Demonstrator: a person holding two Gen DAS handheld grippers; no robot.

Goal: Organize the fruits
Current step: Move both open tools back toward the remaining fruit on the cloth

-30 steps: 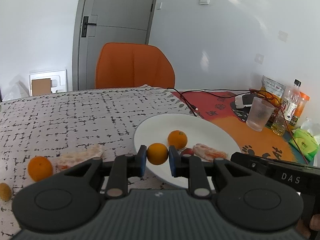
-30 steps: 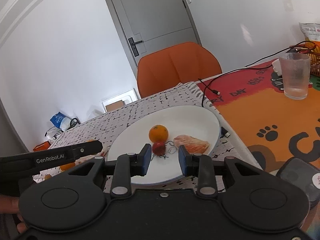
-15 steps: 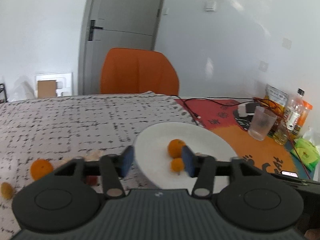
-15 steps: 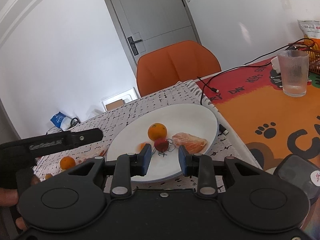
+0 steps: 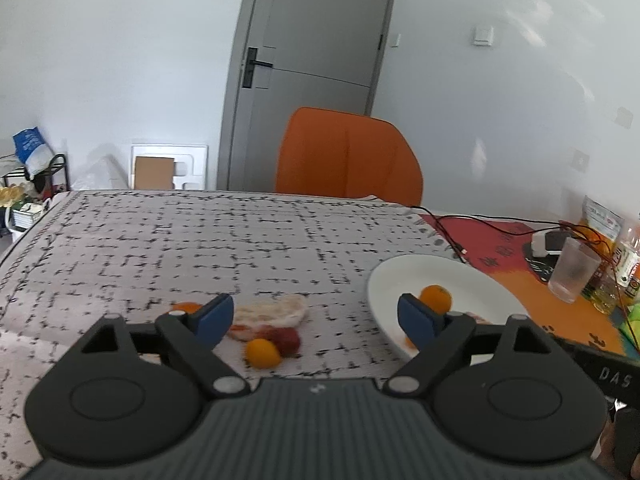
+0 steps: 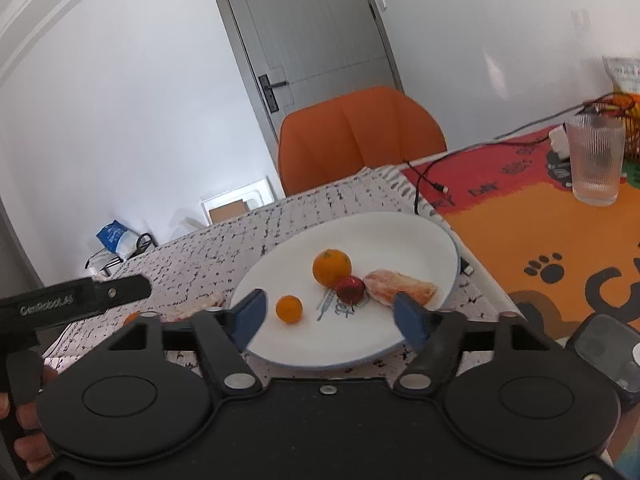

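In the right wrist view a white plate (image 6: 432, 240) holds a large orange (image 6: 332, 267), a small orange (image 6: 289, 309), a red fruit (image 6: 350, 288) and a peeled citrus segment (image 6: 400, 288). My right gripper (image 6: 330, 318) hovers at the plate's near rim, its jaws opening with nothing pressed between them. In the left wrist view my left gripper (image 5: 314, 320) is also opening, over the patterned cloth. Ahead of it lie a peeled segment (image 5: 272, 314), a red fruit (image 5: 287, 340) and a small orange (image 5: 262, 354). Another orange (image 5: 186, 307) peeks from behind the left finger.
An orange chair (image 5: 348, 156) stands at the table's far side. On the right are a ribbed glass (image 6: 596, 160), cables (image 6: 424, 176), bottles and snack bags (image 5: 604, 224). A phone (image 6: 600, 344) lies near the right gripper. A hand (image 6: 24, 420) holds the left gripper's handle.
The left gripper let go of the small orange onto the plate, opened, and swung left toward the fruit on the cloth. The right gripper released the red fruit on the plate and opened.
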